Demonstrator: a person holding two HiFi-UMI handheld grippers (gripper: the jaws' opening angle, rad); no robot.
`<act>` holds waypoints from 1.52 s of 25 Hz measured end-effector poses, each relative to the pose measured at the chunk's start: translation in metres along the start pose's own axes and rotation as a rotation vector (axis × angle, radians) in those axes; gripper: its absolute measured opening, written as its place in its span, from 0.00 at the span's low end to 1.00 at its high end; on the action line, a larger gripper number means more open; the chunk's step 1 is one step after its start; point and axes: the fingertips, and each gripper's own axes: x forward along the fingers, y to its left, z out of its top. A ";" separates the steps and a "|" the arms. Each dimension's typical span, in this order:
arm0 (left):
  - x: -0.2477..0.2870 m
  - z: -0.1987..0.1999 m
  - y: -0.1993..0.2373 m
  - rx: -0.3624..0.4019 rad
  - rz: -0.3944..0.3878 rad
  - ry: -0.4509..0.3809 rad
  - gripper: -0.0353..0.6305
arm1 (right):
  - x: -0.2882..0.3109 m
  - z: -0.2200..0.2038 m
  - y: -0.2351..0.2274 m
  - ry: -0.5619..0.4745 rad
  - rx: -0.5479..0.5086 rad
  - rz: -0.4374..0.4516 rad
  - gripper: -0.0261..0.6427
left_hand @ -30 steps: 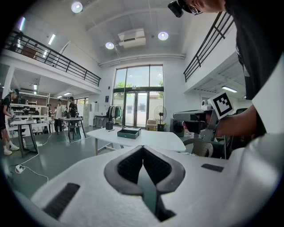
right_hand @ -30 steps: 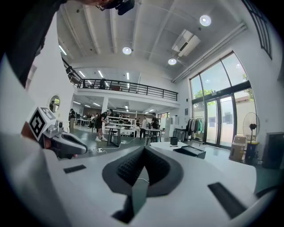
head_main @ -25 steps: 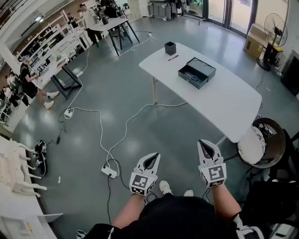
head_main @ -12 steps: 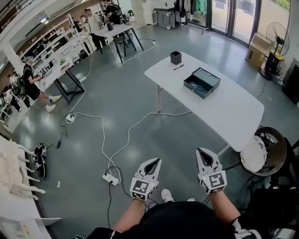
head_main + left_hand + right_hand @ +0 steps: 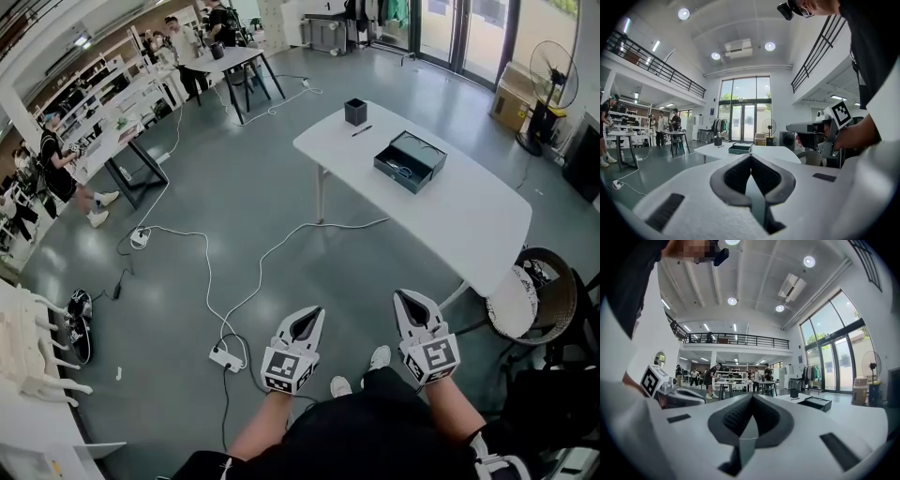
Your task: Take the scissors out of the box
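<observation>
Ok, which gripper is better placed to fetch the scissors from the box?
Right, probably. The right gripper is on the side of the table where the box sits; the left gripper is farther across. Both are shut, empty and far from the table.

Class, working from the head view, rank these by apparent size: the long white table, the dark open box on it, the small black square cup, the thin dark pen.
1. long white table
2. dark open box
3. small black square cup
4. thin dark pen, nearly cup-length but far slimmer
</observation>
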 end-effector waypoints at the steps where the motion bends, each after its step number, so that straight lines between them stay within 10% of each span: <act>1: 0.001 -0.001 0.002 -0.003 -0.001 0.000 0.06 | 0.004 -0.001 0.002 0.005 0.003 0.003 0.05; 38: 0.279 0.038 0.136 0.035 0.001 0.028 0.06 | 0.228 -0.024 -0.203 0.089 -0.002 0.051 0.05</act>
